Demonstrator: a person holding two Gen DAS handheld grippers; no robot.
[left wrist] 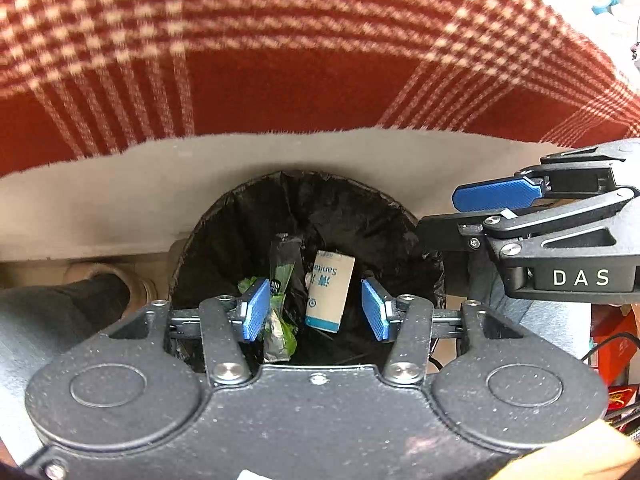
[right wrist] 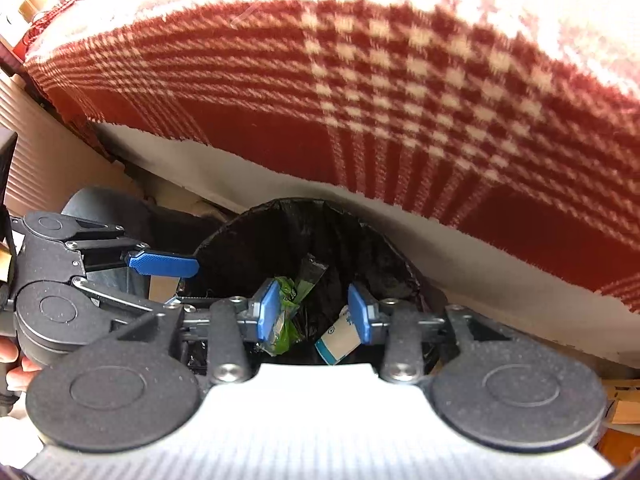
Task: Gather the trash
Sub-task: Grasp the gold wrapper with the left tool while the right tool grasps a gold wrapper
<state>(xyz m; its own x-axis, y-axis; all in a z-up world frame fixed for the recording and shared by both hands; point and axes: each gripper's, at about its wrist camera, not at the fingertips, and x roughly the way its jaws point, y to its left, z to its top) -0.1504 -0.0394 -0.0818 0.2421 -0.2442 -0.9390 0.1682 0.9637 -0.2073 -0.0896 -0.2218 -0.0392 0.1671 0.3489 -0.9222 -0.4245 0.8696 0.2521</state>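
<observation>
A bin lined with a black bag (left wrist: 248, 216) (right wrist: 360, 232) stands below both grippers, beside a bed. Inside it lie a white and blue carton (left wrist: 329, 292) (right wrist: 336, 340) and a green and dark wrapper (left wrist: 280, 320) (right wrist: 286, 312). My left gripper (left wrist: 316, 310) hangs over the bin mouth, open, its blue pads apart with nothing between them. My right gripper (right wrist: 314, 312) is also open above the bin, with nothing held. From the left wrist view the right gripper's blue fingers (left wrist: 496, 194) reach in from the right; from the right wrist view the left gripper's blue fingers (right wrist: 164, 265) come in from the left.
A red and white checked blanket (left wrist: 280, 60) (right wrist: 400, 100) covers the bed behind the bin, over a pale sheet edge (left wrist: 120, 200). A shoe and dark trouser leg (left wrist: 100, 280) are left of the bin. Red boxes and cables (left wrist: 612, 344) lie at the right.
</observation>
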